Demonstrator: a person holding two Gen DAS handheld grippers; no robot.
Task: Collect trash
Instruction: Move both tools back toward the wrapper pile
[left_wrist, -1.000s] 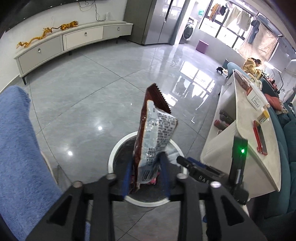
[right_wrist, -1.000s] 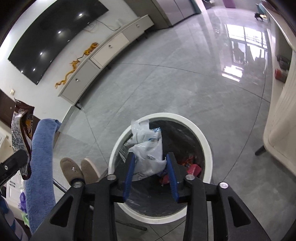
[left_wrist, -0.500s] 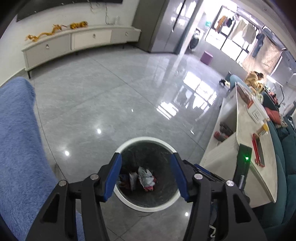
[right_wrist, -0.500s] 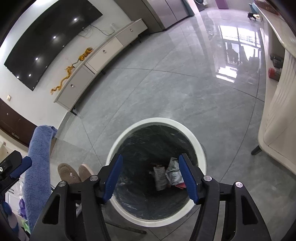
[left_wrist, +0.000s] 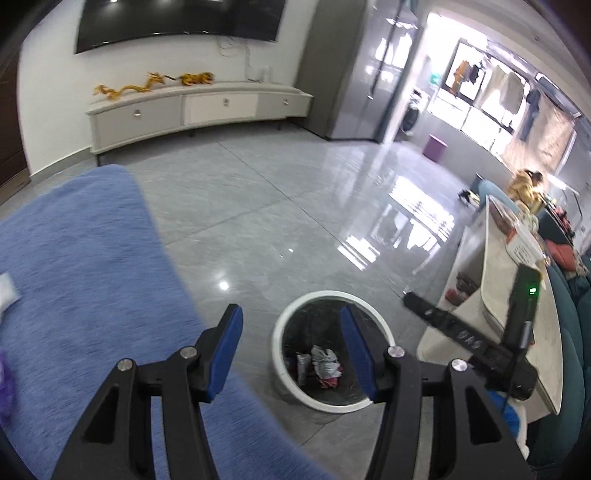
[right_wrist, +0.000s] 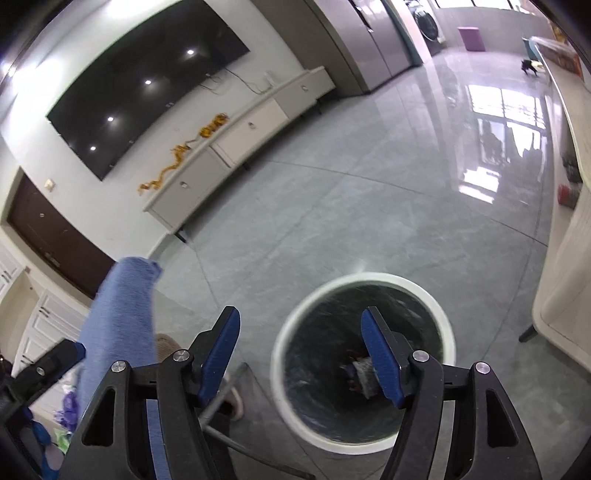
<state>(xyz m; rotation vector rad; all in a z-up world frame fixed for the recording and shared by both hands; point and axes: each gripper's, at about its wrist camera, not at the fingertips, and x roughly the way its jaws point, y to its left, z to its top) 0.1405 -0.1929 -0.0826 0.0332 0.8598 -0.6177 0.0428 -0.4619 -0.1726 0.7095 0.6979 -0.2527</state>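
Left wrist view: left gripper, black frame with blue pads, sits at lower centre of the frame with jaws spread wide and nothing between them; they have just been opening. Its left pad lies over the blue fabric-covered surface that fills the left half of the frame, its right pad over the round white-rimmed trash bin with a dark liner, lower centre-right. Crumpled wrappers, silver, white and red, lie at the bottom of the bin, apart from both pads. A white scrap rests on the blue surface at the left edge. The right gripper's black body with a green light shows at right, in front of a long white countertop. Right wrist view: right gripper, same build, lower centre, jaws wide and empty, just been opening further. The bin fills the lower centre-right, somewhat blurred; the wrappers are visible inside next to the right pad but not touching it. Grey glossy tiled floor around the bin. Beige slippers appear beside the blue fabric, lower left. Black wall-mounted screen upper left, above a low white cabinet.
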